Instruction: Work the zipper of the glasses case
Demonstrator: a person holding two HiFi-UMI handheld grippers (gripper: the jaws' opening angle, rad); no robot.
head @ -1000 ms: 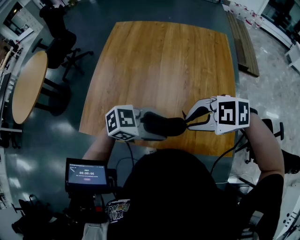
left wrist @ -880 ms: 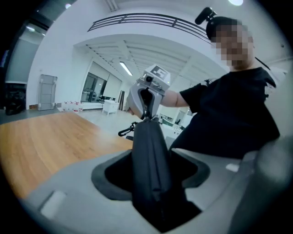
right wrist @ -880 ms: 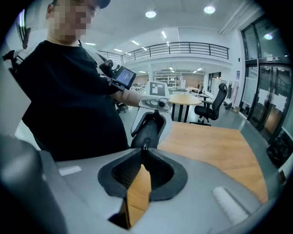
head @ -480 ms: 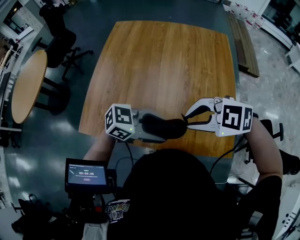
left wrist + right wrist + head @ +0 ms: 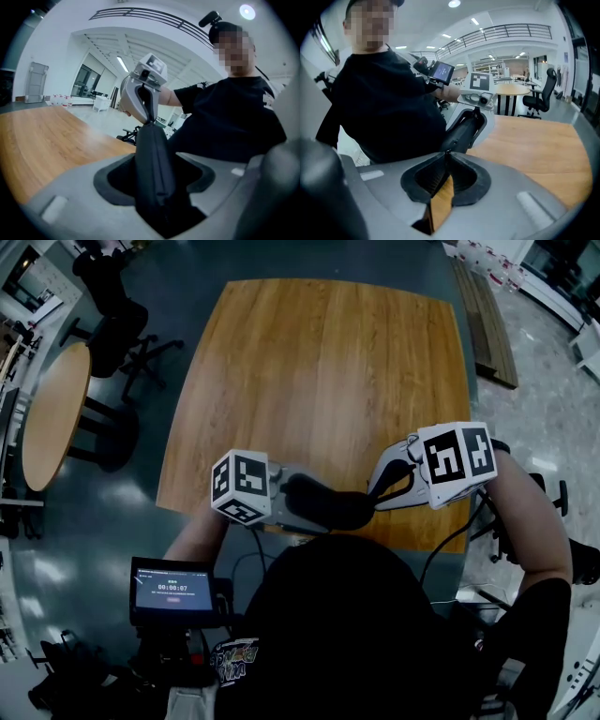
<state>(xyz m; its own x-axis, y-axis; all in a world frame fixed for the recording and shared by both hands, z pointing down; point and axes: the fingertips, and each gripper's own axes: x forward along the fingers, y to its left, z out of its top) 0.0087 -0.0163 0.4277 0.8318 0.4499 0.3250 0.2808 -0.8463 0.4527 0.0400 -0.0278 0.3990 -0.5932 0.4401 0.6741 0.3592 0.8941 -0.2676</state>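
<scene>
Head view: left tool clamps the glasses case while right tool, jaws just closing, pinches its zipper pull.

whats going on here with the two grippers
A person is working on a black glasses case at the near edge of a wooden table. The left gripper clamps the case's body. The right gripper has just been closing its jaws at the case's end, and its tips are pinched on what looks like the zipper pull.

Dim head view; bright, fisheye-warped gripper views with blurred foregrounds.
</scene>
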